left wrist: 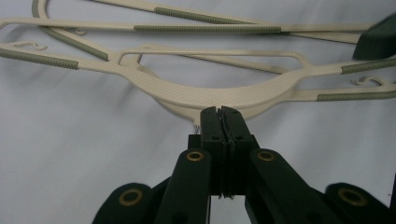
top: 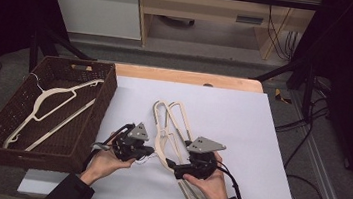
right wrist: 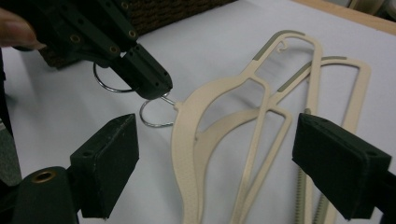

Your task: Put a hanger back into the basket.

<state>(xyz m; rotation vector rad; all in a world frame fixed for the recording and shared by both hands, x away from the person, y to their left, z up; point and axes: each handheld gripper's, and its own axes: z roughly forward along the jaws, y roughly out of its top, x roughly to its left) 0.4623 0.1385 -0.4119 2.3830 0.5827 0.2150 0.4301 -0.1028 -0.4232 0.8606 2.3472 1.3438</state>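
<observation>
The cream hangers lie mid-sheet, their lower ends hidden under the right hand. The left gripper clamps 1 wire hook, unreadable from above; right gripper jaws apart at 6 o'clock.

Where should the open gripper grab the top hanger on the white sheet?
Best on the top hanger's flat, wide shoulder arm, coming down from above with one finger on each side. That arm lies flat and already sits between the right gripper's open fingers. The left gripper is shut on the wire hook, so leave that end alone.
</observation>
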